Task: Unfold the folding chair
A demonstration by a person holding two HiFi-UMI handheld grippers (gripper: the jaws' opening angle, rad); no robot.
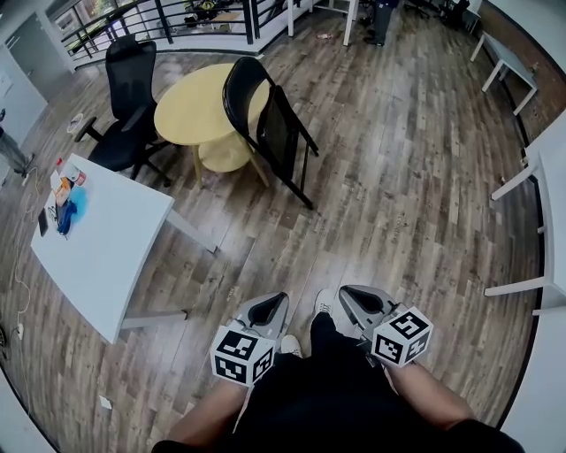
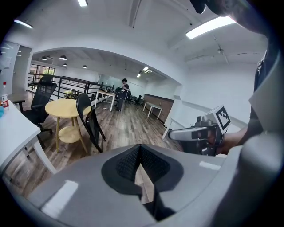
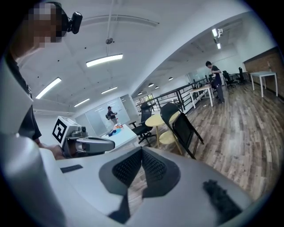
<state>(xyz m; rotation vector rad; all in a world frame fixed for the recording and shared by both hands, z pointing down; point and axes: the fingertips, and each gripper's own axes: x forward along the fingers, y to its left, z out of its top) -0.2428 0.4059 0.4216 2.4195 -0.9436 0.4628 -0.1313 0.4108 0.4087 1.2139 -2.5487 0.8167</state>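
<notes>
The black folding chair (image 1: 270, 124) stands folded, leaning against a round yellow table (image 1: 190, 111) across the wooden floor from me. It also shows in the left gripper view as the folding chair (image 2: 88, 122) and in the right gripper view as the folding chair (image 3: 182, 126). My left gripper (image 1: 272, 301) and right gripper (image 1: 348, 294) are held side by side low in front of my body, well short of the chair. Both are shut with nothing between the pads, as the left gripper (image 2: 141, 150) and right gripper (image 3: 142, 155) show in their own views.
A white table (image 1: 106, 239) with small items stands at the left. A black office chair (image 1: 131, 97) is behind the yellow table. White desks (image 1: 539, 177) line the right side and a railing (image 1: 150, 22) runs along the back. People stand far off.
</notes>
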